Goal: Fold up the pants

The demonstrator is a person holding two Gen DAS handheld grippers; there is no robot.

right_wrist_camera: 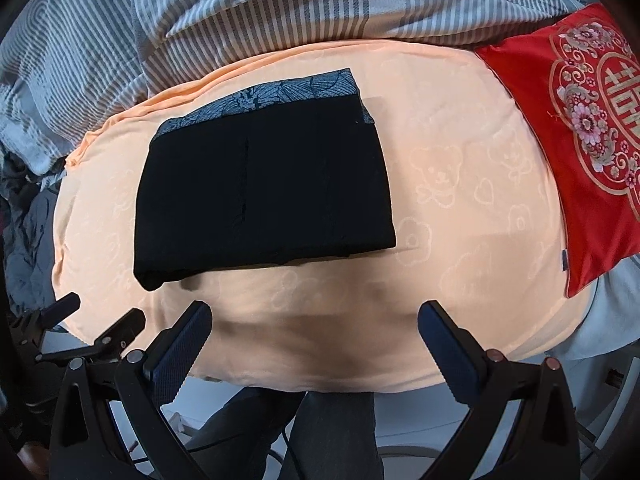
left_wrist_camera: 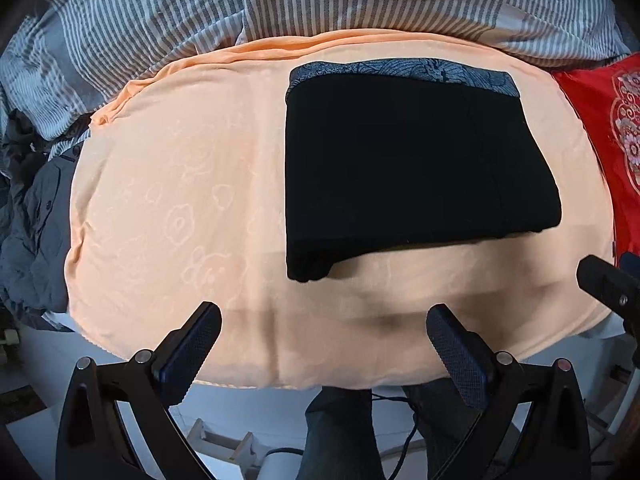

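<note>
Black pants (left_wrist_camera: pixel 408 168) lie folded into a flat rectangle on a peach sheet (left_wrist_camera: pixel 180 208), with a grey-blue patterned band along their far edge. In the right wrist view the same pants (right_wrist_camera: pixel 264 192) lie left of centre on the peach sheet (right_wrist_camera: pixel 460 208). My left gripper (left_wrist_camera: pixel 324 320) hangs open above the sheet's near edge, short of the pants, with nothing between its fingers. My right gripper (right_wrist_camera: pixel 314 318) is open too, empty, over the near edge and apart from the pants. A finger of the right gripper (left_wrist_camera: pixel 608 280) shows at the left wrist view's right edge.
A grey-and-white striped duvet (left_wrist_camera: pixel 160 20) is bunched behind the sheet. A red embroidered pillow (right_wrist_camera: pixel 580 140) lies at the right. Dark grey clothes (left_wrist_camera: pixel 36 216) are heaped at the left. A person's legs (right_wrist_camera: pixel 332 432) and white floor show below the bed edge.
</note>
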